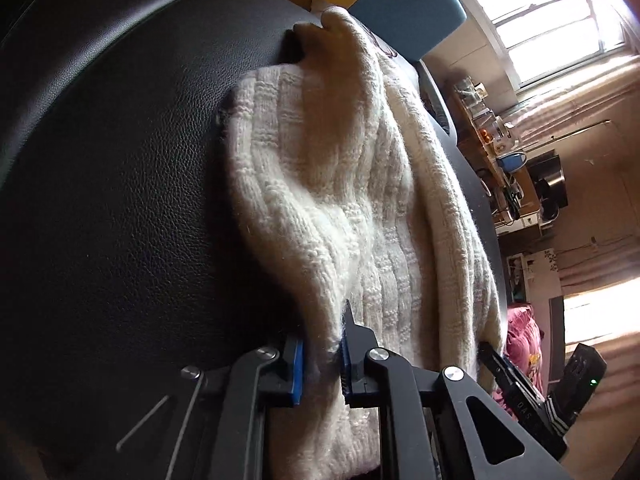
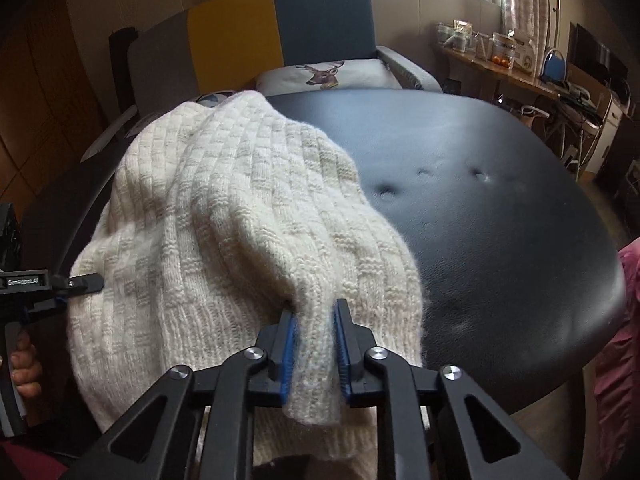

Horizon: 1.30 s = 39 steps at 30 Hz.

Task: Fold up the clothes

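A cream knit sweater (image 2: 224, 240) lies bunched on the near-left part of the black padded table (image 2: 480, 208), its hem hanging over the near edge. The left claw (image 1: 322, 360) is closed on a pinch of knit at that edge; the right claw (image 2: 314, 344) is likewise clamped on a fold of the hem. To fold well, I would lift both pinches together, keep the hem taut and level, and carry it toward the far edge so the layers stack squarely. Loose knit may slip or stretch. No containers sit on the table.
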Each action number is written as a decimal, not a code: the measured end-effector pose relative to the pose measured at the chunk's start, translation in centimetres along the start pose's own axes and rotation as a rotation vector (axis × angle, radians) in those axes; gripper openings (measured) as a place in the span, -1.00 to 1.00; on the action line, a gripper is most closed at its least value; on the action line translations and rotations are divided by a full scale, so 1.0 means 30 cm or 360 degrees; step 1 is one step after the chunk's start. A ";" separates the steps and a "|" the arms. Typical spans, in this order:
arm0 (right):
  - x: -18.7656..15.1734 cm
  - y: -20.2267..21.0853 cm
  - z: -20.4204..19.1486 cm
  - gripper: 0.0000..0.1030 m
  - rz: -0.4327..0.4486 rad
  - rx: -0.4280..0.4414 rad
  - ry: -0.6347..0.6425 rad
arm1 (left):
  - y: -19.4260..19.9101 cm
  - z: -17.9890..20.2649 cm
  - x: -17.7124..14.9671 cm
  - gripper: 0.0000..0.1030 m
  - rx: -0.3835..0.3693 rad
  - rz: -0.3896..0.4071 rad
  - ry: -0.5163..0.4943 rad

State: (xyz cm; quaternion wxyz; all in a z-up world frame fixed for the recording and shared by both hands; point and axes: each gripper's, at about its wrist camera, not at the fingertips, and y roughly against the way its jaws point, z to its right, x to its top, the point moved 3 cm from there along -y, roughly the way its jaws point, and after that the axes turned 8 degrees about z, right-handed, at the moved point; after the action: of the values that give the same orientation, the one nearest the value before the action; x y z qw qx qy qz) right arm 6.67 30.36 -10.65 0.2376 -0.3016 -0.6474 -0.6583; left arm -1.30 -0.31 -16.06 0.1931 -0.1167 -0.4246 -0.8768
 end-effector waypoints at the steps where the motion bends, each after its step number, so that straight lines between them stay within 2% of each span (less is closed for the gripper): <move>1: 0.013 -0.004 0.014 -0.68 0.0013 -0.0068 0.0033 | 0.004 0.007 0.004 -0.77 -0.0005 0.0015 -0.0009; 4: 0.027 -0.049 0.098 -0.68 -0.0032 -0.0215 -0.0007 | 0.060 0.031 0.042 -0.78 -0.0052 0.0144 -0.0052; 6: 0.018 -0.089 0.151 -0.64 -0.0091 -0.0196 -0.0130 | 0.092 0.042 0.073 -0.78 -0.0041 0.0219 -0.0105; 8: 0.013 -0.096 0.182 -0.60 -0.0092 -0.0106 -0.0309 | 0.101 0.038 0.095 -0.76 -0.0070 0.0204 -0.0131; 11: 0.027 -0.052 0.201 -0.53 -0.0004 0.0016 -0.0457 | 0.083 0.032 0.089 -0.60 -0.0166 0.0076 -0.0083; 12: 0.037 -0.029 0.196 -0.52 0.0041 0.0030 -0.0455 | 0.083 0.028 0.081 -0.45 -0.0196 0.0056 -0.0055; 13: 0.051 -0.003 0.186 -0.52 0.0092 0.0029 -0.0427 | 0.084 0.023 0.072 -0.38 -0.0217 0.0044 -0.0034; 15: 0.079 0.044 0.152 -0.44 0.0183 0.0038 -0.0363 | 0.098 0.006 0.053 -0.37 -0.0193 0.0081 -0.0043; 16: 0.092 0.051 0.115 -0.38 0.0188 0.0091 -0.0328 | 0.100 -0.003 0.052 -0.37 -0.0184 0.0091 -0.0033; 18: 0.107 0.046 0.021 -0.38 0.0149 0.0250 -0.0245 | 0.103 -0.022 0.052 -0.37 -0.0170 0.0109 -0.0008; 21: 0.091 -0.003 -0.160 -0.38 0.0027 0.0471 -0.0109 | 0.104 -0.053 0.059 -0.37 -0.0265 0.0103 0.0142; 25: 0.067 -0.083 -0.398 -0.38 -0.0114 0.0677 0.0036 | 0.124 -0.097 0.063 -0.34 -0.0308 0.0127 0.0288; 27: 0.087 -0.119 -0.511 -0.38 -0.0137 0.0699 0.0150 | 0.150 -0.128 0.058 -0.34 -0.0273 0.0166 0.0285; 30: 0.169 -0.170 -0.650 -0.37 -0.0096 0.0708 0.0230 | 0.192 -0.182 0.048 -0.30 -0.0234 0.0219 0.0299; 35: 0.241 -0.269 -0.828 -0.05 -0.0151 0.0682 0.0292 | 0.246 -0.295 0.035 -0.22 -0.0217 0.0287 0.0400; 36: 0.232 -0.290 -0.858 -0.02 -0.0170 0.0651 0.0319 | 0.251 -0.310 0.034 -0.22 -0.0218 0.0300 0.0417; 39: 0.180 -0.365 -0.913 0.02 -0.0222 0.0423 0.0481 | 0.269 -0.356 0.030 -0.18 -0.0222 0.0337 0.0470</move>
State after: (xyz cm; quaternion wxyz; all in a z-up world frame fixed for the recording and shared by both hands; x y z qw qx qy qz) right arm -7.29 4.03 -14.04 0.3235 -0.1200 -0.7049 -0.6198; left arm 0.98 -13.52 -16.62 0.3359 -0.0439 -0.3153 -0.8865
